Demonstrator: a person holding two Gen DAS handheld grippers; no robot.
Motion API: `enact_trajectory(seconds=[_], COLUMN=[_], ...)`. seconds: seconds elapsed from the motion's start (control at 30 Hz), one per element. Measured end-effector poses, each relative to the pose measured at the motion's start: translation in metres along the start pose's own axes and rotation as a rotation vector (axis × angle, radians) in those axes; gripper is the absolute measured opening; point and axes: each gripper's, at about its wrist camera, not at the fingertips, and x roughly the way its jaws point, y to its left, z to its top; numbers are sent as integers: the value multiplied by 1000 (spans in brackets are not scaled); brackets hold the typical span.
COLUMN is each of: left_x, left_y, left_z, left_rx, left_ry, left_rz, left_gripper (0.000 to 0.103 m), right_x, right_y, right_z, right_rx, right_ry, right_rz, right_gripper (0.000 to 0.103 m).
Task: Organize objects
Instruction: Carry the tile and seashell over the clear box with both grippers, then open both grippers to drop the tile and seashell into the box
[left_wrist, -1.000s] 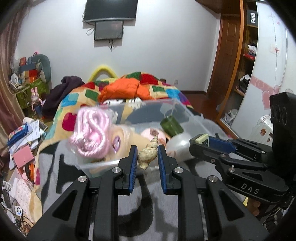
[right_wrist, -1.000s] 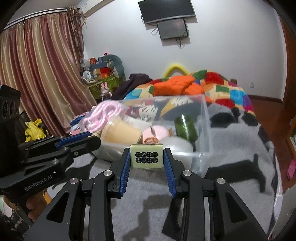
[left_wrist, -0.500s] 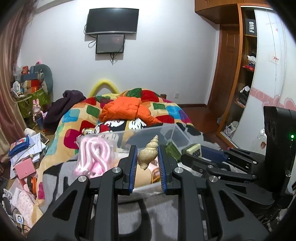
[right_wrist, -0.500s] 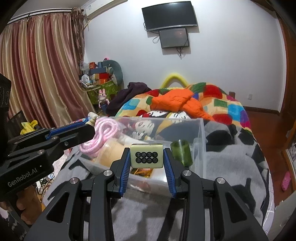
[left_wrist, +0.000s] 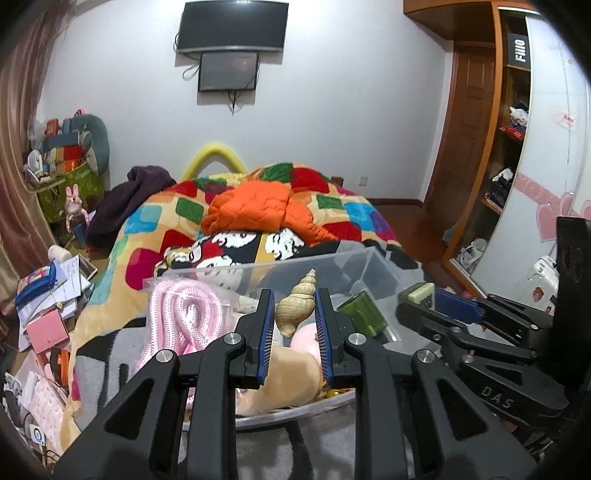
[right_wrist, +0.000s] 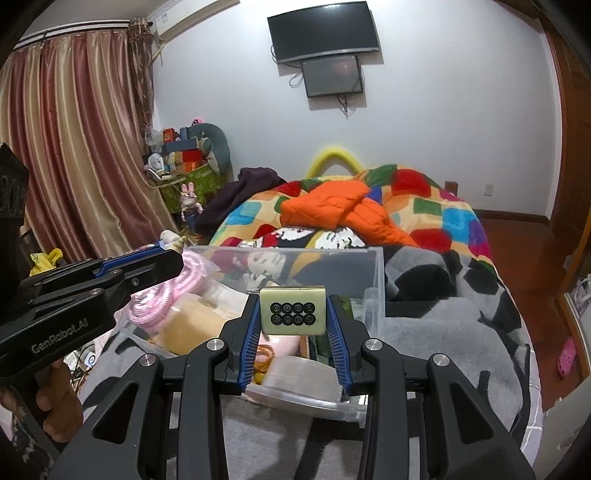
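My left gripper (left_wrist: 293, 314) is shut on a beige spiral seashell (left_wrist: 297, 304) and holds it above the near side of a clear plastic bin (left_wrist: 365, 258) on the bed. My right gripper (right_wrist: 292, 321) is shut on a cream mahjong tile (right_wrist: 292, 310) with eight black circles, over the bin (right_wrist: 376, 273). The bin holds a pink rope (left_wrist: 184, 314), a tan cup (left_wrist: 284, 373), a green glass (left_wrist: 364, 314) and a pink object. Each gripper shows in the other's view, the right one (left_wrist: 421, 295) and the left one (right_wrist: 162, 264).
The bin sits on a grey and black blanket (right_wrist: 443, 325) at the foot of a bed with a colourful quilt (left_wrist: 258, 206). Clutter of papers and boxes (left_wrist: 44, 295) lies on the floor to the left. A wardrobe (left_wrist: 498, 147) stands to the right.
Both grippers have moved forward over the bin with the shell and the tile still held. The views tilted up and then partly back down onto the bin.
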Motion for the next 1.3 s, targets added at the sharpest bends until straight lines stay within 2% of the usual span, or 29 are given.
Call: enact_trajectory(seconds=[0.4,1.2,1.3], left_x=[48,65,65], left_y=[0,6,7], left_z=[-10,-6,-6], left_rx=[8,7,1], left_ry=[95,94,94], left_rz=[26,63,66], left_gripper=[21,22,30], right_x=[33,60,60], right_y=[-17,-5,-4], right_z=[-12,-14,-15], right_rx=[29,-54,-67], right_ry=[74,124,130], right_rz=[-9,-32,-46], right_gripper=[32,32,33])
